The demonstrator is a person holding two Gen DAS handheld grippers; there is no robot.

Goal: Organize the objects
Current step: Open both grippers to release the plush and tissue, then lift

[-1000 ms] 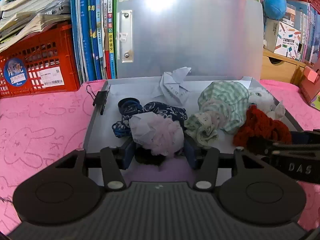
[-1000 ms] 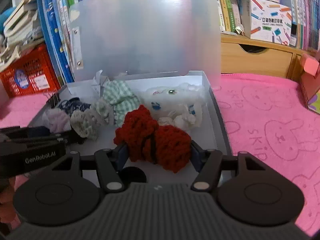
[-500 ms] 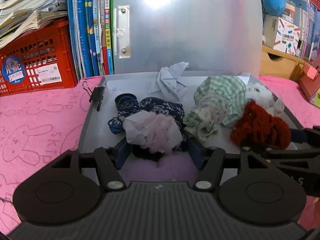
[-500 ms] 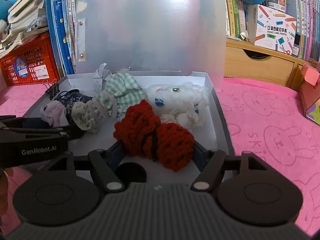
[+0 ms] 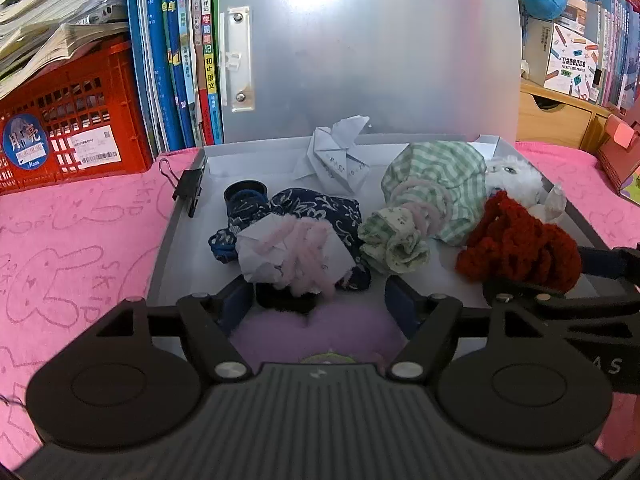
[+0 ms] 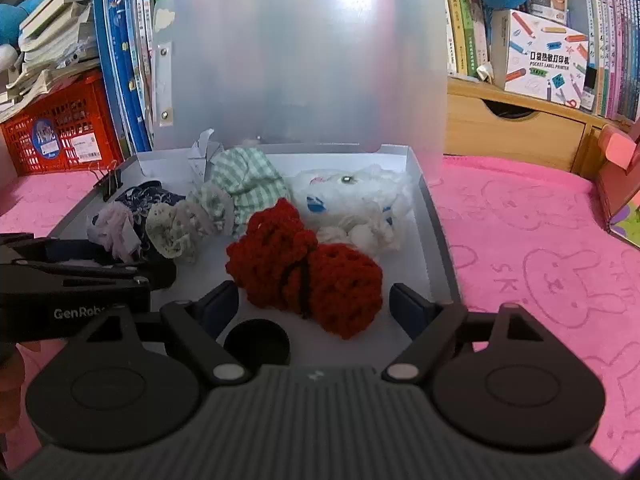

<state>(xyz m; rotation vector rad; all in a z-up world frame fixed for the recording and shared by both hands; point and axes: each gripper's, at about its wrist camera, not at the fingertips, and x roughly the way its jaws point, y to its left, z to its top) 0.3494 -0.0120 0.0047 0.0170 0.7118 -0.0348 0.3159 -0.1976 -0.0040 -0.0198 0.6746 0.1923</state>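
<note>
my right tongs (image 6: pixel 314 300) sit spread wide at the near edge of the open white box (image 6: pixel 438 240), the 2 blue-padded fingers (image 6: pixel 408 304) on either side of the red crochet piece (image 6: pixel 312 276) without touching it. the piece lies on the box floor with a dark band around its middle. behind it a white plush toy (image 6: pixel 356 204) lies against the right wall. to its left are a green checked cloth bundle (image 6: pixel 244 188), a pale floral scrunchie (image 6: pixel 176 228) and a pink-white bundle (image 6: pixel 114 228). my left tongs (image 6: pixel 92 276) reach in low from the left. the frosted lid (image 6: pixel 300 56) stands upright. a pink surface (image 6: pixel 540 248) lies around the box.
</note>
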